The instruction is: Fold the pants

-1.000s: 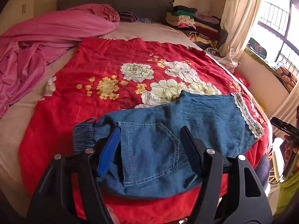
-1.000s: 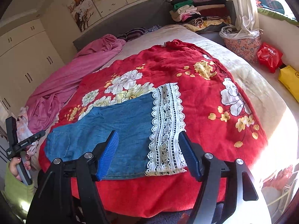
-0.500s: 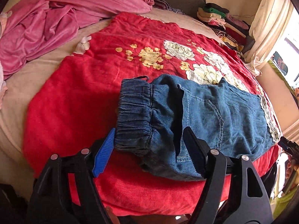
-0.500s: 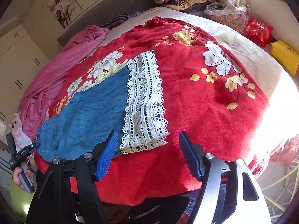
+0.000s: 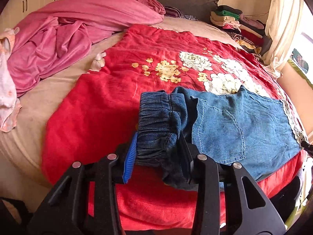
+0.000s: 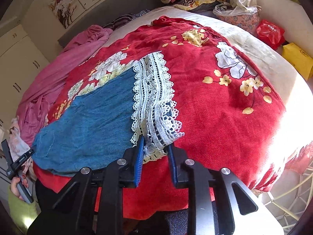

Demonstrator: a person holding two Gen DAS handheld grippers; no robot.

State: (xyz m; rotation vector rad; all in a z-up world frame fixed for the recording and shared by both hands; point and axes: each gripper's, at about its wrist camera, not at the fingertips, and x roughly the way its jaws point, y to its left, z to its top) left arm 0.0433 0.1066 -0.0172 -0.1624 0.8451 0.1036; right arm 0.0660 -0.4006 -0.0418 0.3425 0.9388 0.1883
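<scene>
Blue denim pants (image 5: 234,121) lie flat on a red flowered blanket (image 5: 121,74) at the near edge of the bed. My left gripper (image 5: 158,146) is shut on the dark elastic waistband (image 5: 156,117), which bunches up between the fingers. In the right wrist view the pants (image 6: 93,117) end in a white lace hem (image 6: 154,98). My right gripper (image 6: 155,149) is shut on the near corner of that lace hem. The left gripper's handle and the hand holding it (image 6: 15,168) show at the far left.
A pink quilt (image 5: 64,33) is heaped at the bed's far left. Folded clothes (image 5: 234,21) are stacked by the headboard and curtain. A red bag (image 6: 271,32) and a yellow bag (image 6: 297,58) sit on the floor beyond the bed's right side.
Both grippers have closed: the left onto the waistband, the right onto the lace hem corner. Both were open and moved in toward the pants' ends over the last second.
</scene>
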